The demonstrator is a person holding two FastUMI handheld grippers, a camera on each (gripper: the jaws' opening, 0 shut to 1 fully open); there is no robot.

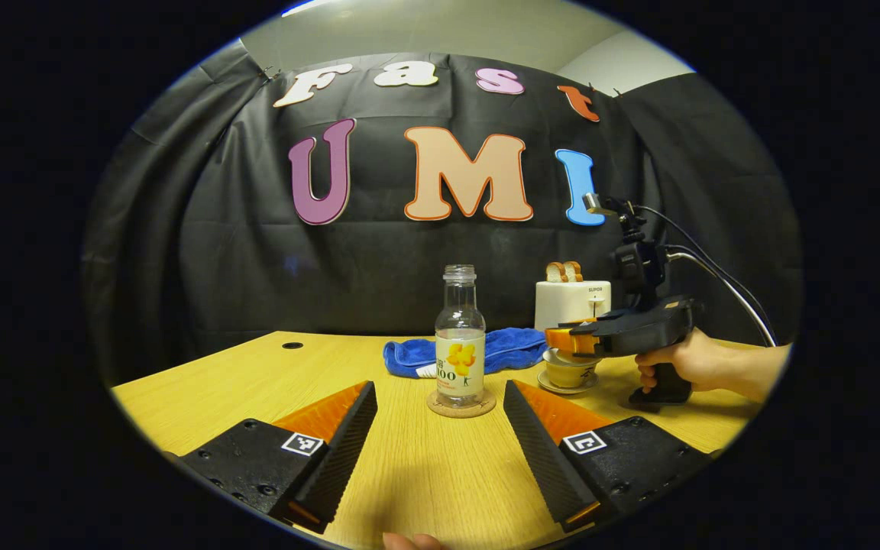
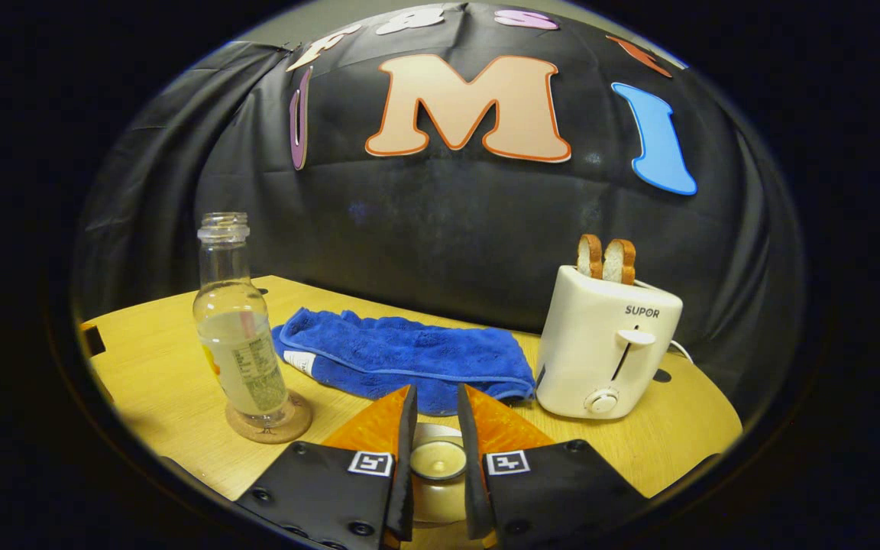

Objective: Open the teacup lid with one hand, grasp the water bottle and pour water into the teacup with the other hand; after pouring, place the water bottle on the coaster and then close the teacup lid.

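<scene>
A clear water bottle point(image 1: 460, 336) with no cap, partly full, stands upright on a round cork coaster point(image 1: 461, 406) in the middle of the table. My left gripper point(image 1: 440, 391) is open, its fingers wide apart just short of the bottle and touching nothing. To the right, a hand holds my right gripper point(image 1: 554, 340) level over the teacup point(image 1: 568, 374) on its saucer. In the right gripper view, the right gripper point(image 2: 435, 397) is shut on the knob of the cream teacup lid point(image 2: 438, 461). The bottle point(image 2: 240, 336) and coaster point(image 2: 272, 425) stand to its left.
A folded blue towel point(image 2: 402, 351) lies behind the cup and bottle. A white toaster point(image 2: 608, 351) holding two bread slices stands at the back right, its cord trailing behind. The wooden table point(image 1: 203, 389) has a small hole at the far left.
</scene>
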